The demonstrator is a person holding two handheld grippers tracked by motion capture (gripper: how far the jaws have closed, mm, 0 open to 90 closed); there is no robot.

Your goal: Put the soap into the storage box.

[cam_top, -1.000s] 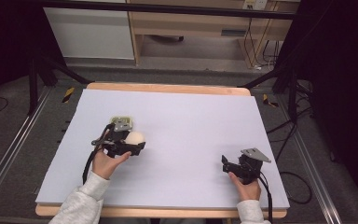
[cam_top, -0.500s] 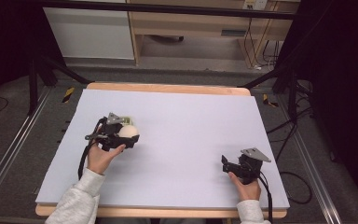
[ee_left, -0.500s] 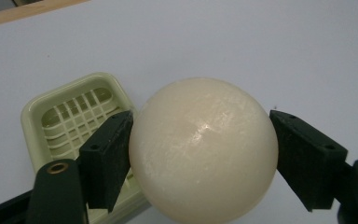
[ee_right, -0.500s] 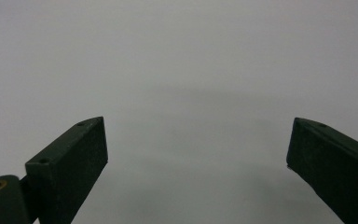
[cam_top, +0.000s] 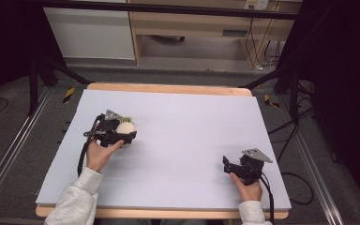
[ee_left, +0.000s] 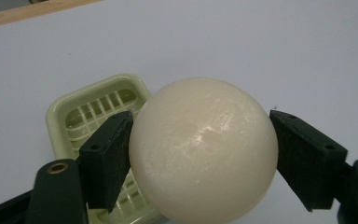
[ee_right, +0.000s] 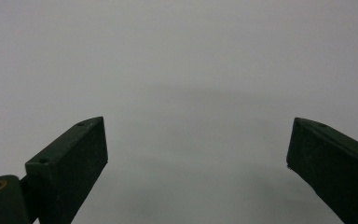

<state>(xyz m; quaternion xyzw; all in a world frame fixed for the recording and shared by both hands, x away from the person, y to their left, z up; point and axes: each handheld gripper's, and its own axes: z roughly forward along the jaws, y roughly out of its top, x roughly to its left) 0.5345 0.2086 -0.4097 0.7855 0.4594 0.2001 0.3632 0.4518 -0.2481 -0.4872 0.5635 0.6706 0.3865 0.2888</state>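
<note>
holding a cream ball point(ee_left: 203, 149) clamped in the left gripper point(ee_left: 200, 158) just above a green tray point(ee_left: 91, 112); best lowered level, released gently. right gripper point(ee_right: 196, 163) wide open, empty.

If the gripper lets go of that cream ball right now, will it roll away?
Probably yes. The cream ball looks fully round and smooth, so on the flat white table it would likely roll. Its glossy sheen suggests a hard, slippery surface, and the left gripper touches it at just two small spots. The green slatted tray behind might stop it.
</note>
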